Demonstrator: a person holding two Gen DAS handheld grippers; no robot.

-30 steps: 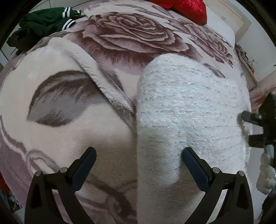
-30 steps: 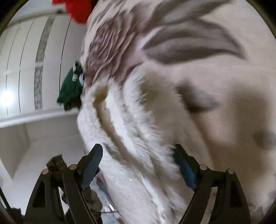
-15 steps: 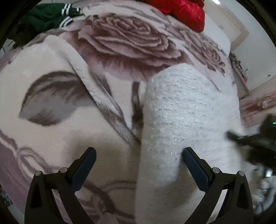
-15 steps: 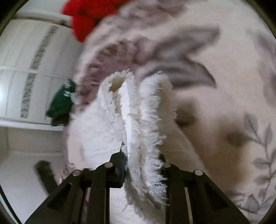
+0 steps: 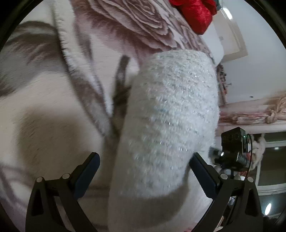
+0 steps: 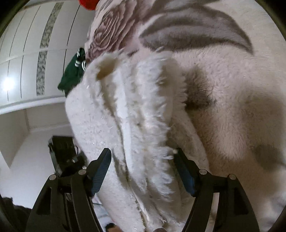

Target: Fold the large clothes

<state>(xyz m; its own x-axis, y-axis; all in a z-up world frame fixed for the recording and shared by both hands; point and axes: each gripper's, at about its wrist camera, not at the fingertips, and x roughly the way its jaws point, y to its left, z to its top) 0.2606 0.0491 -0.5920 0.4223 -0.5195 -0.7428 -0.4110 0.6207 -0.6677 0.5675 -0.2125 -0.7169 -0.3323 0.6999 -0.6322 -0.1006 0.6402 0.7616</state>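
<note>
While the fold is being set: the white fuzzy garment (image 5: 171,125) lies as a folded bundle on the rose-patterned blanket (image 5: 44,107) covering the bed.
Right gripper (image 6: 141,169): jaws opening, the stacked fleecy edges (image 6: 143,107) between them, pads not visibly pressing.
Left gripper (image 5: 143,173): spread wide, astride the bundle's near end, gripping nothing.
Doing it well: judged, let the layers drop squarely, withdraw without snagging the pile, then press the stack flat.
Long axis: in the left wrist view, from 6 toward 1 o'clock.
Pointing: rounded far end toward the red cushion (image 5: 194,12).
</note>
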